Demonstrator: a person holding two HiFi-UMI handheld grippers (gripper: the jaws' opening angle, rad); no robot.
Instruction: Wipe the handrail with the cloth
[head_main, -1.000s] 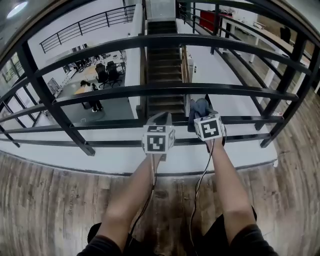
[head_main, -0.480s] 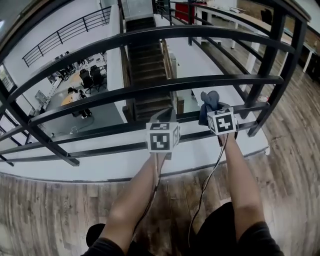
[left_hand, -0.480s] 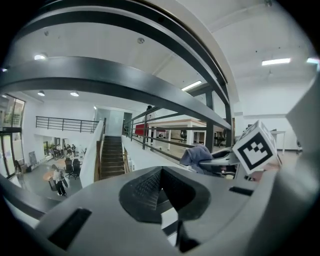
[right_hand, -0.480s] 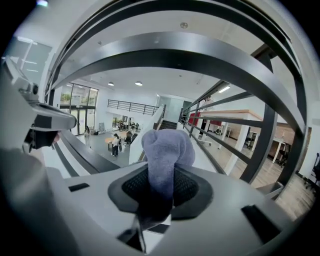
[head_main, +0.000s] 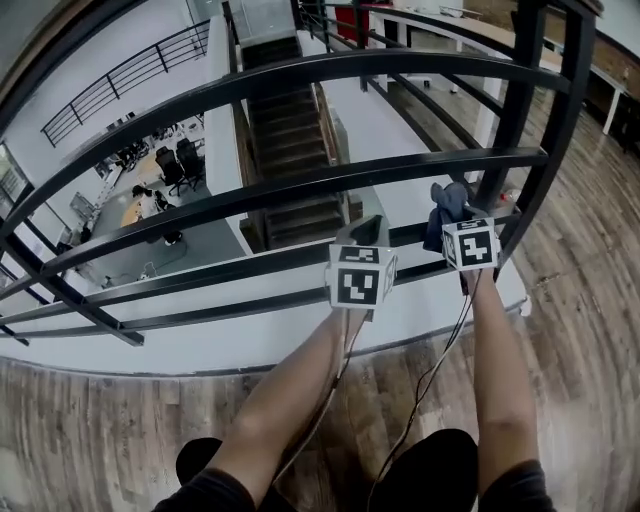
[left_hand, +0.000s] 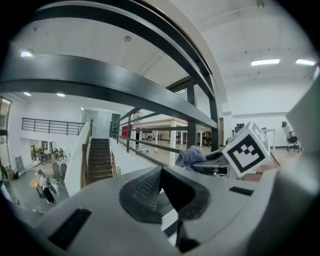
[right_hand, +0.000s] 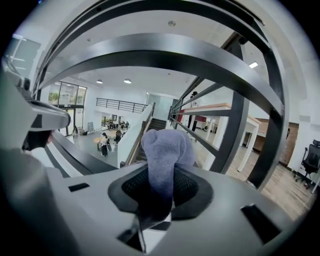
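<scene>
The handrail is a black metal railing of several curved horizontal bars (head_main: 300, 185) with an upright post (head_main: 520, 100) at the right. My right gripper (head_main: 452, 222) is shut on a bunched blue-grey cloth (head_main: 447, 205), which sticks up between the second bar and the third bar (head_main: 250, 262), close to the post. The right gripper view shows the cloth (right_hand: 167, 150) pinched in the gripper (right_hand: 162, 187), with bars arching overhead. My left gripper (head_main: 365, 235) is shut and holds nothing, level with the third bar, left of the right one. The left gripper view shows that gripper (left_hand: 161, 172) and the cloth (left_hand: 190, 156) beyond it.
Beyond the railing is an open drop to a lower floor with a staircase (head_main: 290, 150), office chairs and people (head_main: 150, 195). A white ledge (head_main: 300, 330) runs under the rail. I stand on wood flooring (head_main: 100, 420). Tables (head_main: 450, 25) stand far right.
Both grippers and my view have shifted right along the railing. The cloth, still held, now sits near the right post. The left gripper stays shut.
</scene>
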